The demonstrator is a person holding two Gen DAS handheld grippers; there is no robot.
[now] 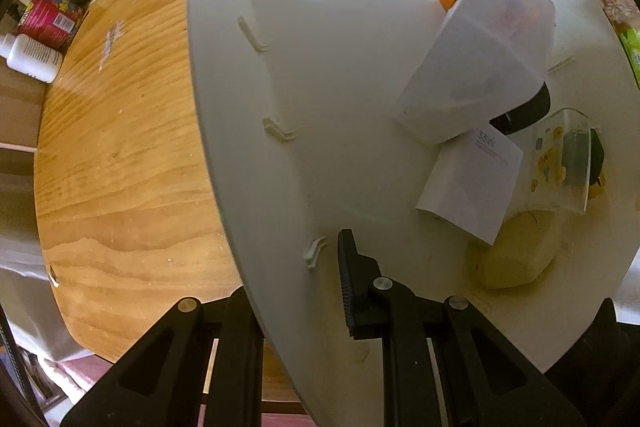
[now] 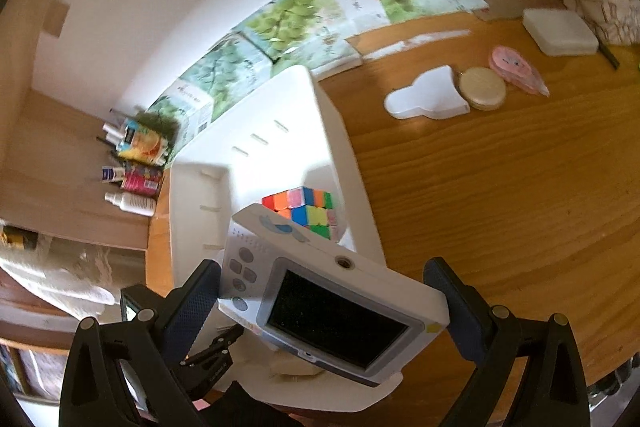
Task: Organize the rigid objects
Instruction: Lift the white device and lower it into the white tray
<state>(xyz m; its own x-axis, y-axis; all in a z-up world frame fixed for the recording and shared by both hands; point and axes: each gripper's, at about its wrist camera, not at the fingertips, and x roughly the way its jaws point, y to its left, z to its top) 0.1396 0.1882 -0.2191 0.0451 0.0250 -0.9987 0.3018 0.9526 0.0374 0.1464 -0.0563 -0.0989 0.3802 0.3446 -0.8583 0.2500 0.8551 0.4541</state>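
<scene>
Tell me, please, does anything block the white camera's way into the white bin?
Nothing visible does. The right gripper holds the white camera just above the white bin, whose open floor lies bare beside the colour cube. The left gripper clamps the bin's wall.

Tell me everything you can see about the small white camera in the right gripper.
The camera is a compact white plastic body with a dark, switched-off screen in a grey frame, grey buttons beside it and a small threaded socket on one edge. It is tilted, clamped at both ends by the right gripper, above the white bin near the colour cube.
</scene>
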